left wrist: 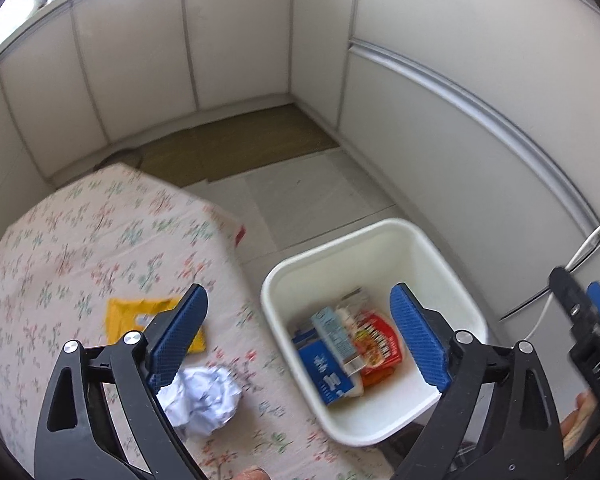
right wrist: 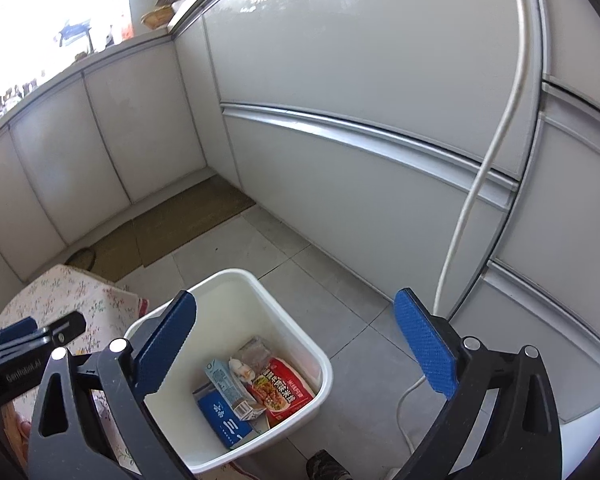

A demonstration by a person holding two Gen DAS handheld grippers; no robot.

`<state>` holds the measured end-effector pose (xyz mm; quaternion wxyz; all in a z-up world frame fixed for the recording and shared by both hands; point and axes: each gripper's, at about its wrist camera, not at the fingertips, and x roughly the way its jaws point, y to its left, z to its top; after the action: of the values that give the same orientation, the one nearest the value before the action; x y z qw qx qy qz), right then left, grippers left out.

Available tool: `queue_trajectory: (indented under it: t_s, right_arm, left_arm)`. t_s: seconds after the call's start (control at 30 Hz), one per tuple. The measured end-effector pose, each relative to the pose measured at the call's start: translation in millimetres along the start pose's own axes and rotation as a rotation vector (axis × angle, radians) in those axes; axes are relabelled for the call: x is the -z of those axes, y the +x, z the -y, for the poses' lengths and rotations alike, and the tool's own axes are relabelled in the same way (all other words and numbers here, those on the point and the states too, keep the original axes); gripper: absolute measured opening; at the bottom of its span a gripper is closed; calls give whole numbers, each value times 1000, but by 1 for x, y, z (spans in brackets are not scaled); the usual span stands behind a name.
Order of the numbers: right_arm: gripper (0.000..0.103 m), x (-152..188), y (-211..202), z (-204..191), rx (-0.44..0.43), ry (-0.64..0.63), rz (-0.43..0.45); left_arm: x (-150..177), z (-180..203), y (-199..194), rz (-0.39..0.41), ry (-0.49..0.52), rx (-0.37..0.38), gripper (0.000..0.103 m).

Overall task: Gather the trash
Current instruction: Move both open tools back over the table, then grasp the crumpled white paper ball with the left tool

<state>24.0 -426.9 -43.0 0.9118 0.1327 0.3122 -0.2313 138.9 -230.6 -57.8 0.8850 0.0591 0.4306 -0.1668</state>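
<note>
A white bin (left wrist: 384, 240) stands on the floor right of the table and holds a blue carton (left wrist: 324, 368), a light blue carton and a red packet (left wrist: 380, 344). On the floral tablecloth (left wrist: 80, 240) lie a crumpled white paper ball (left wrist: 206, 400) and a yellow wrapper (left wrist: 132, 316). My left gripper (left wrist: 300, 340) is open and empty, above the table edge and the bin. My right gripper (right wrist: 296, 344) is open and empty above the bin (right wrist: 236, 284). The cartons (right wrist: 224, 408) and the red packet (right wrist: 280, 392) show in the right wrist view.
White cabinet fronts (left wrist: 460, 120) enclose the corner. A brown mat (left wrist: 236, 144) lies on the grey tile floor. A white cable (right wrist: 472, 200) hangs down the cabinet to the floor right of the bin. The right gripper's body (left wrist: 588, 340) shows at the left view's right edge.
</note>
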Motion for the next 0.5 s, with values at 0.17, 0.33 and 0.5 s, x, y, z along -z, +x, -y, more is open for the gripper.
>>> queue_trajectory:
  t_s: [0.17,0.33,0.5]
  right_arm:
    - [96,5,5,-18,-18,-73,-34]
    - [96,10,9,-30,-38,-113,-59]
    - [96,12,14,-40,-49,-132,-83]
  left_arm:
    - [24,-27,9,-49,-20,-44,90]
    - [45,-60,19,-104,-62,-82,90]
    - [63,-87,34,-181,-126,-77,90]
